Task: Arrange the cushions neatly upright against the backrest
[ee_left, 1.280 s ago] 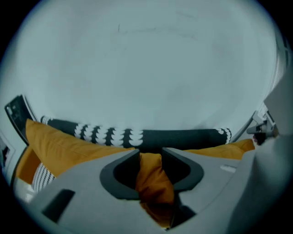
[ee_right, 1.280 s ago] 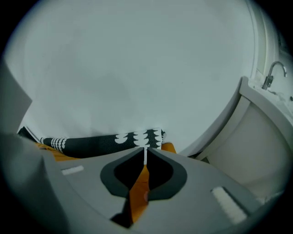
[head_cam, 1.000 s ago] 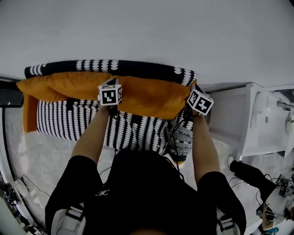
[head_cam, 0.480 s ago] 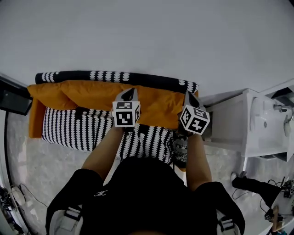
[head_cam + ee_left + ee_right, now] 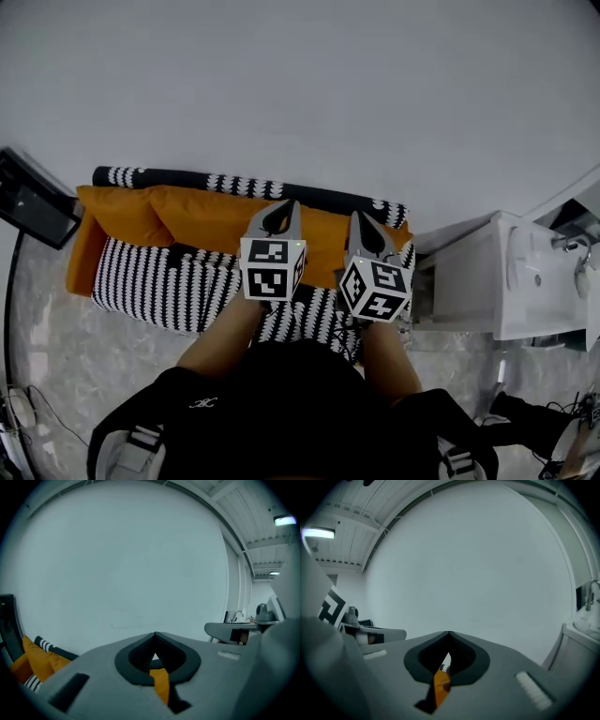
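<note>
Plain pale wall (image 5: 300, 84) fills the far half of the head view, and a marbled floor (image 5: 56, 347) runs along the near left. Against the wall stands a sofa (image 5: 159, 281) covered in a black-and-white pattern, with its backrest (image 5: 234, 183) on the far side. The orange cushions (image 5: 202, 211) lie in a row along the backrest, from the sofa's left end across to its right, resting on the far part of the seat and touching the backrest. From this steep angle I cannot tell how upright they stand. At the left end, orange fabric also hangs down the side of the sofa.

A dark screen (image 5: 33, 202) sits left of the sofa, and a white cabinet (image 5: 469, 281) with a sink stands just beside its right end.

The person holds both grippers up side by side over the middle and right of the sofa, clear of the cushions. The left gripper (image 5: 284, 208) has its jaws pressed together with nothing between them. In the left gripper view its tips meet at a point, and only a sliver of orange shows through the gap behind them. The right gripper (image 5: 358, 219) is likewise closed and empty, and its own view shows the tips meeting against the bare wall.
</note>
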The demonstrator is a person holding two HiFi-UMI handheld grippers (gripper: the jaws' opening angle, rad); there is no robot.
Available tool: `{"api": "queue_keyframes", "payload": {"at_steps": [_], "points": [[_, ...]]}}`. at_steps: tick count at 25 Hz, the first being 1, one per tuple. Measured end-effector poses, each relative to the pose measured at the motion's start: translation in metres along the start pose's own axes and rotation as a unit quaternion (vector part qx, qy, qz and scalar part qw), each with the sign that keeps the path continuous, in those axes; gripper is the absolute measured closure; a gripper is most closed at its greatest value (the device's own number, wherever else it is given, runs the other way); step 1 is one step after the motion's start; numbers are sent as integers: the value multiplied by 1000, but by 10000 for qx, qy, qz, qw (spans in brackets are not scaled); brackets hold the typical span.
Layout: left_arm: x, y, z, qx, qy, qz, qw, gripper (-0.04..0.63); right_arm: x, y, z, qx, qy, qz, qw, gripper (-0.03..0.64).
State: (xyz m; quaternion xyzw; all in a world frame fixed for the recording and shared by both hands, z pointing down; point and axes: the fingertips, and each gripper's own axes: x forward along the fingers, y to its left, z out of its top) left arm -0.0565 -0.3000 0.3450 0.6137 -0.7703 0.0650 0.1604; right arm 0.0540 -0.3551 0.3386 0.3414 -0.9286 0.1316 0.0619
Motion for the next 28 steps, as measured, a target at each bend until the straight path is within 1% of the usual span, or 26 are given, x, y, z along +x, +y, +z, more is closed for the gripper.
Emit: {"api": "queue_keyframes", "payload": {"at_steps": [4,7,16,23,28], "points": [[-18,0,20,197,-156,-122,9996,584,-12,28,30,-356,-371,58,9987,612],[-23,-3,23,276,-199,-199,9992,584,-16,35,35,-559,-440,17,9975,612],[-19,1,14,272,-39,-410,9988,584,-10,47,20,-575,-194,-55,9981,612],[-17,13,14,241,-40,-505,9984,584,-3,58,16,-587,-166,-152,9980,612],[-19,13,13,276,-38,-560,9980,584,-3,58,15,-526,-170,-204,9983,612]]}}
